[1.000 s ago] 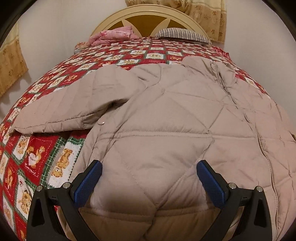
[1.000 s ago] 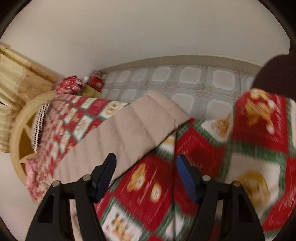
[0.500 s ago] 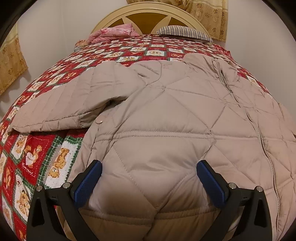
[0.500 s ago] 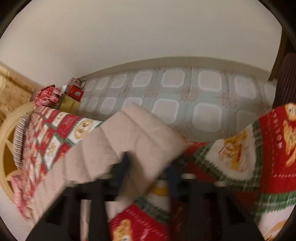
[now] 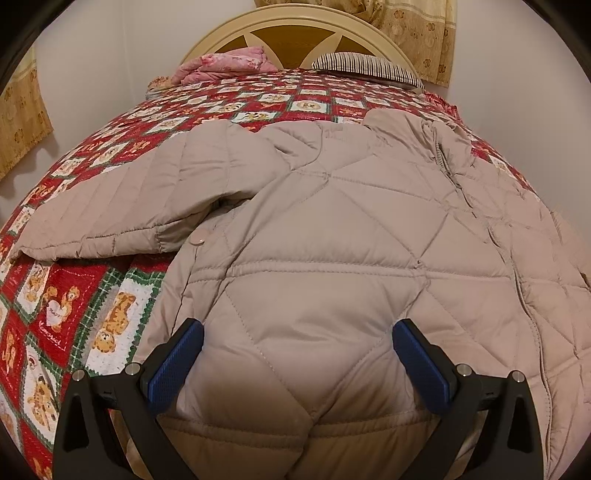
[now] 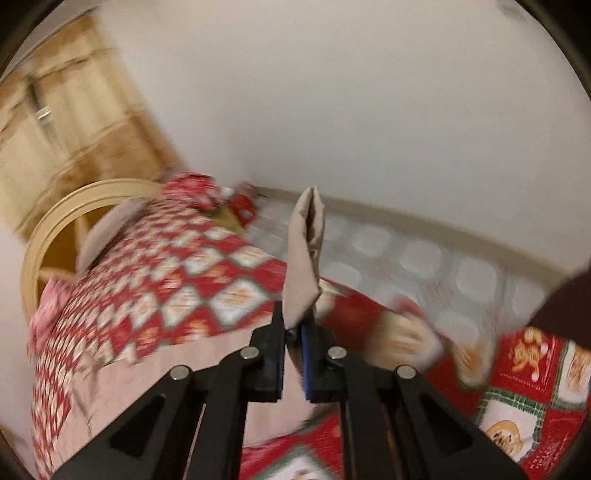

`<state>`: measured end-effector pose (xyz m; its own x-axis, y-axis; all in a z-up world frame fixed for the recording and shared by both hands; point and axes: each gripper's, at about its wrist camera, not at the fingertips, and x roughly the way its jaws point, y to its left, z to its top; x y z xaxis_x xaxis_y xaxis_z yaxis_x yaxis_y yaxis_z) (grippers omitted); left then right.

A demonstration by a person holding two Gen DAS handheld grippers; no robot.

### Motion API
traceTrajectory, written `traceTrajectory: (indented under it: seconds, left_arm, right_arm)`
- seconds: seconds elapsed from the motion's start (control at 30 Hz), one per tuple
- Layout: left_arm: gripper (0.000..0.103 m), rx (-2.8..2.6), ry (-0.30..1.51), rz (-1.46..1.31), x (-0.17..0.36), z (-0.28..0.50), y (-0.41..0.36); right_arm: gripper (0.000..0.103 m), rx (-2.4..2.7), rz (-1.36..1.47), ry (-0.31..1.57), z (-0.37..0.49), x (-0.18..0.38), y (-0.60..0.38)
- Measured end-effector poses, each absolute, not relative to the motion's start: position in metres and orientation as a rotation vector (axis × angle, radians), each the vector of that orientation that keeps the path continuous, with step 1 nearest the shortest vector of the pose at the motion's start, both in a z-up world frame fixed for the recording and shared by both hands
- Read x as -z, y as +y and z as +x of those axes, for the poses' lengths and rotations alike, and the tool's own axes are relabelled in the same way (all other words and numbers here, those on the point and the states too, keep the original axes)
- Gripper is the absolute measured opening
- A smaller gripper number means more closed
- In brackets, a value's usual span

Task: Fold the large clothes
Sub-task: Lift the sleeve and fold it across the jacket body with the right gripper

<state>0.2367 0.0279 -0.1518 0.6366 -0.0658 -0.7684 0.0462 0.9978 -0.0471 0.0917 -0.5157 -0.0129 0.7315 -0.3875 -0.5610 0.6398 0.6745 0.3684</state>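
A beige quilted jacket (image 5: 332, 229) lies spread on a bed with a red patterned bedspread (image 5: 66, 295), front up, zipper down the right side. Its left sleeve (image 5: 122, 206) stretches out to the left. My left gripper (image 5: 297, 347) is open, hovering over the jacket's lower hem part, touching nothing I can see. My right gripper (image 6: 293, 332) is shut on the cuff of the jacket's other sleeve (image 6: 304, 254), which stands up out of the jaws, lifted above the bed. The right wrist view is blurred.
A pink folded cloth (image 5: 225, 62) and a striped pillow (image 5: 365, 64) lie by the cream headboard (image 5: 295, 22). Tiled floor (image 6: 424, 258) runs beside the bed. A red box (image 6: 243, 206) sits on a small stand near the wall. Curtains (image 5: 413, 33) hang behind.
My right gripper closed on the sleeve cuff and lifted it, swinging toward the bed. My left gripper stayed open over the hem, shifting slightly.
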Motion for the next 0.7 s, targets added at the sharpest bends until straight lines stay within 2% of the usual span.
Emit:
traceTrajectory:
  seconds: [0.13,0.3,0.7]
  left_arm:
    - [0.102,0.075,0.874,-0.043,0.151,0.236,0.031]
    - [0.102,0.085,0.868,-0.062,0.150,0.235,0.033]
    - [0.102,0.137,0.822,-0.210,0.147,0.233,0.053]
  right_arm:
    - [0.011,0.413,0.480,0.445,0.124,-0.026,-0.440]
    - [0.011,0.153,0.402,0.494,0.173,-0.031,-0.340]
    - [0.010,-0.334,0.474,0.783,0.301,0.095,-0.152]
